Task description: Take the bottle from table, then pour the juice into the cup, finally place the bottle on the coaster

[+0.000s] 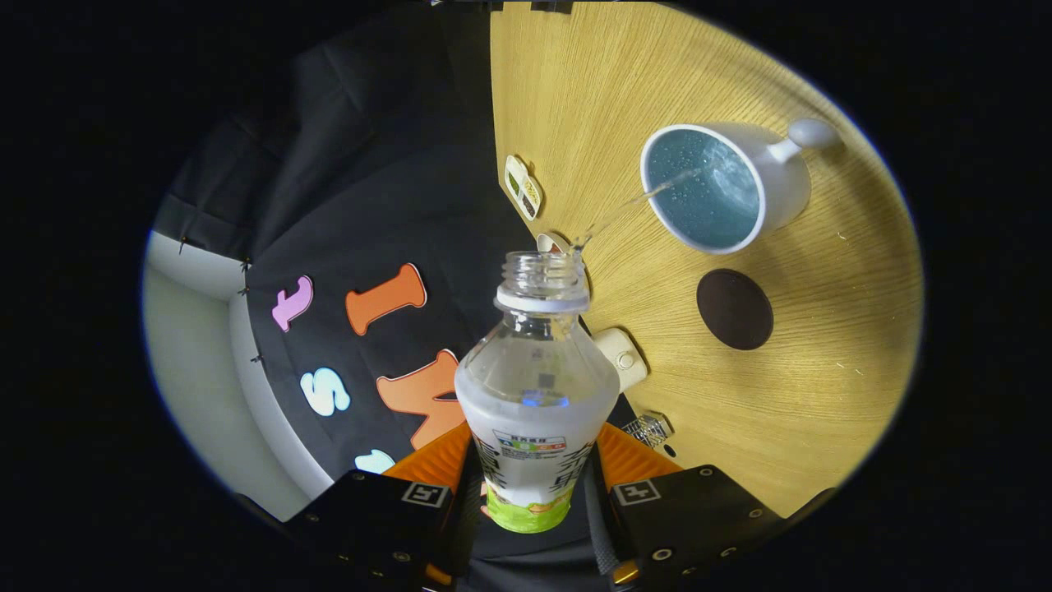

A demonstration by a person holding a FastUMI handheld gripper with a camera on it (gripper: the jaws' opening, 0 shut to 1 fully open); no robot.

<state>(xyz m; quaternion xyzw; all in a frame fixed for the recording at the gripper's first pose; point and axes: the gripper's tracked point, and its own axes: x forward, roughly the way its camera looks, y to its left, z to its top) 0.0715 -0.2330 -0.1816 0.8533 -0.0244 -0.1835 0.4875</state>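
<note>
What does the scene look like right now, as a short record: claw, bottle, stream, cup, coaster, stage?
claw: claw shut on the bottle, one finger on each side of its labelled body
bottle: bottle uncapped, tipped so that its mouth points toward the cup
stream: thin clear stream runs from the bottle mouth into the cup
cup: white cup on the wooden table, liquid with bubbles inside
coaster: dark round coaster on the table beside the cup, nothing on it
stage: pouring; bottle not yet placed on the coaster

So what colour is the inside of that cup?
Pale blue inside, white outside; the cup shows best in the gripper view, beyond the fingers holding the bottle.
</note>
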